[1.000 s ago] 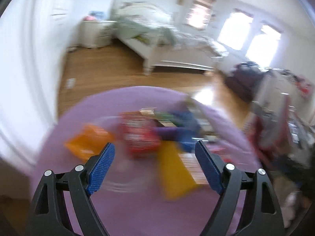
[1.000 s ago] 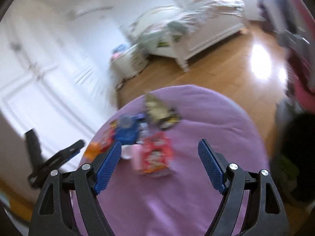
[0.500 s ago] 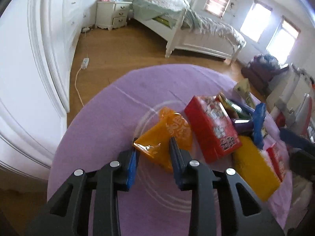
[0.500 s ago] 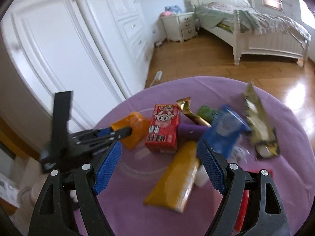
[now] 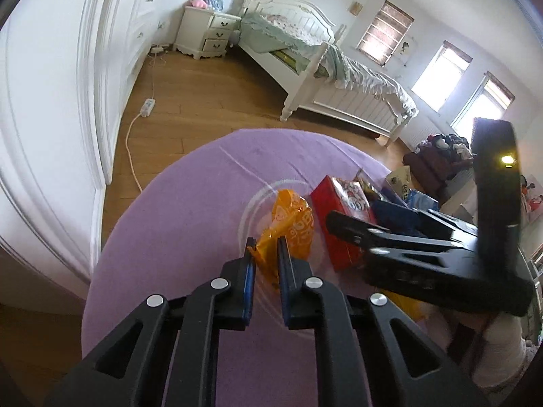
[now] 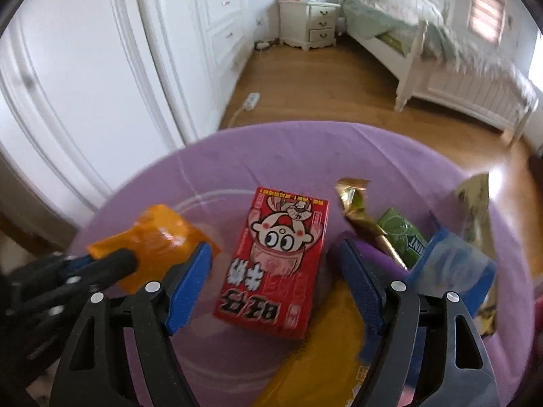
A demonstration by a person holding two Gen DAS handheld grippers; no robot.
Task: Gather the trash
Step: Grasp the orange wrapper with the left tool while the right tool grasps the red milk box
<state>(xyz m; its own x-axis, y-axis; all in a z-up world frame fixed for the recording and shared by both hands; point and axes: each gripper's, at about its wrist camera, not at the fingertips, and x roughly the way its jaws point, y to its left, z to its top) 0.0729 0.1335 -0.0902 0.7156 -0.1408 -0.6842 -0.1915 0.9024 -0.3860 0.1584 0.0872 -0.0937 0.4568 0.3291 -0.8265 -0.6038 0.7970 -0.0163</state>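
Observation:
Snack trash lies on a round table with a purple cloth (image 5: 190, 210). My left gripper (image 5: 266, 254) is shut on the near corner of an orange wrapper (image 5: 292, 220), which also shows in the right wrist view (image 6: 163, 237). My right gripper (image 6: 275, 268) is open, its fingers on either side of a red snack box (image 6: 281, 257). The same box (image 5: 342, 210) lies just right of the orange wrapper. A yellow packet (image 6: 325, 349), a gold and green wrapper (image 6: 400, 234) and a blue packet (image 6: 451, 271) lie close by.
A clear plate rim (image 5: 251, 210) rings the wrappers. White wardrobe doors (image 6: 101, 84) stand left of the table. A white bed (image 5: 332, 84), a nightstand (image 5: 207, 34) and a power strip (image 5: 147, 107) on the wooden floor lie beyond.
My left gripper has closed tighter on the orange wrapper and lifted its corner. My right gripper has moved in low over the red box, still open.

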